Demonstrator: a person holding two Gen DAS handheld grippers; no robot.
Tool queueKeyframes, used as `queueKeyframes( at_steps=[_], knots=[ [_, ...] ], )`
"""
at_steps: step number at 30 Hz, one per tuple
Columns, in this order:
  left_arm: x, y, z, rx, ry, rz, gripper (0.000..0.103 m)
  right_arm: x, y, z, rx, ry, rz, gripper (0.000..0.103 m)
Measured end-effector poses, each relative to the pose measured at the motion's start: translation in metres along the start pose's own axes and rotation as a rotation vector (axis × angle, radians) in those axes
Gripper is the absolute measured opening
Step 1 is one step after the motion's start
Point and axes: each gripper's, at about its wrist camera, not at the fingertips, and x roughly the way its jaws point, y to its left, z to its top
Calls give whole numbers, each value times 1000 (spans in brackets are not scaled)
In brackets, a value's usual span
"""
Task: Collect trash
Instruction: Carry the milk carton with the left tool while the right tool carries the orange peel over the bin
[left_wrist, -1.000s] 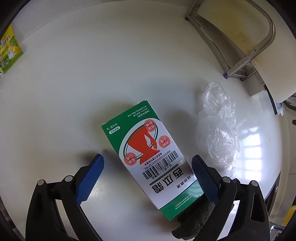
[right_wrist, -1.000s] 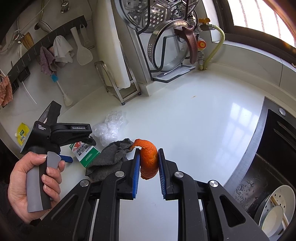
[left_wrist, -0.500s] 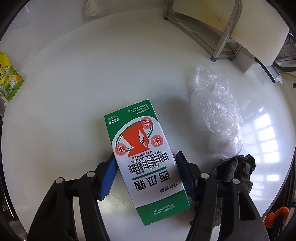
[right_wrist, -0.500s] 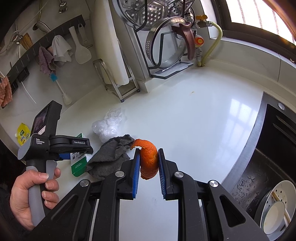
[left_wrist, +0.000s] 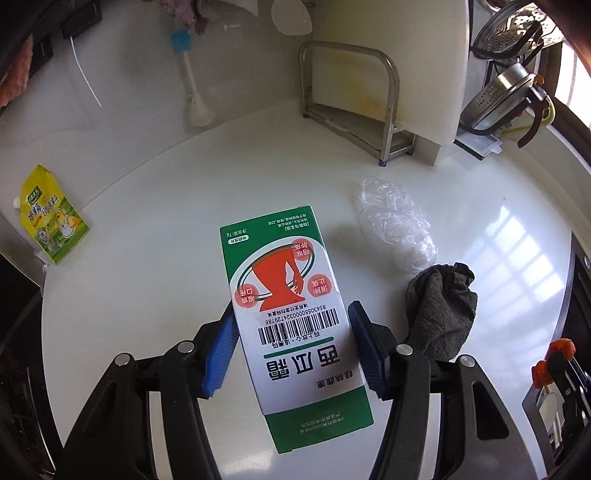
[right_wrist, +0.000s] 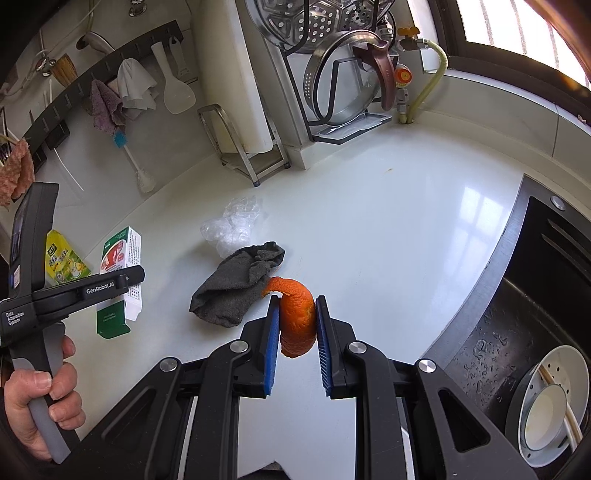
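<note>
My left gripper (left_wrist: 291, 332) is shut on a green and white medicine box (left_wrist: 291, 317), held above the white counter (left_wrist: 155, 206); the box also shows in the right wrist view (right_wrist: 120, 275). My right gripper (right_wrist: 295, 325) is shut on a curled orange peel (right_wrist: 297, 321), held above the counter. A crumpled clear plastic wrap (left_wrist: 395, 229) lies on the counter to the right of the box. A yellow-green pouch (left_wrist: 50, 229) lies at the far left.
A dark grey rag (left_wrist: 439, 310) lies next to the plastic wrap. A cutting board in a metal stand (left_wrist: 369, 110) and a pot-lid rack (right_wrist: 343, 85) stand at the back. A brush (left_wrist: 192, 92) leans on the wall. A dark sink (right_wrist: 524, 332) is on the right.
My left gripper closed on the medicine box and lifted it off the counter, tilting up toward the wall. My right gripper kept hold of the orange peel and barely moved.
</note>
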Motion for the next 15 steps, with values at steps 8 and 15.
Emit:
queueKeyframes(
  at_steps=[8, 15],
  knots=[
    [-57, 15, -43, 23, -30, -18, 57, -37, 9, -14, -25, 12, 29, 18],
    [-98, 16, -90, 21, -21, -40, 57, -71, 16, -40, -82, 58, 52, 18]
  ],
)
